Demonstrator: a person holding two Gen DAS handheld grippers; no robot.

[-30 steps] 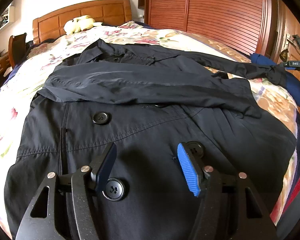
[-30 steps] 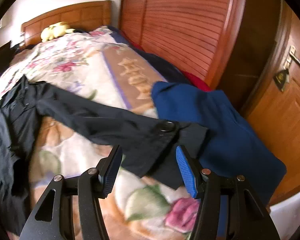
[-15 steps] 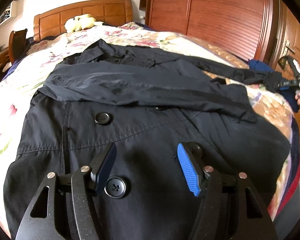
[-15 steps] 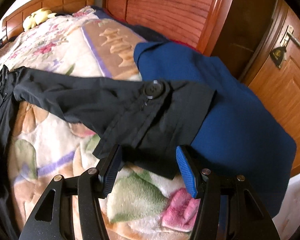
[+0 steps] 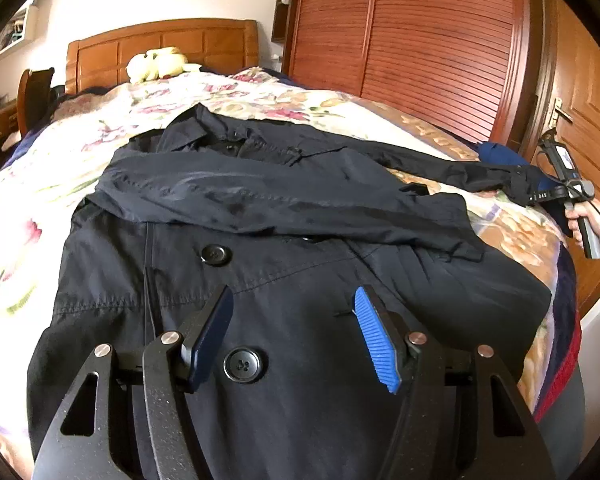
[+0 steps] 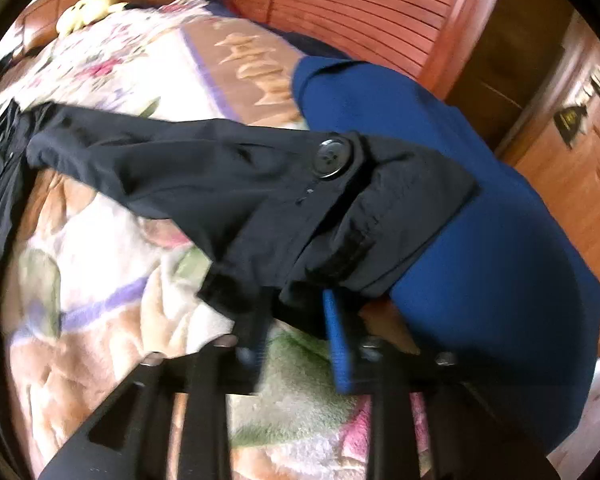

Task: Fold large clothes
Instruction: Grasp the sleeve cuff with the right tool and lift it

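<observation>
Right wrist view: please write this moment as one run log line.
right gripper: closing on sleeve cuff | left gripper: open, over coat | second sleeve: unfolded

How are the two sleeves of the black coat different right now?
The left sleeve is folded across the coat's chest; the right sleeve stretches out sideways over the flowery blanket. No tool touches the left sleeve, and the left tool hangs open over the coat front. The right tool is closing its jaws on the right sleeve's cuff, which lies partly on a blue garment. Both are the same dark fabric.
</observation>
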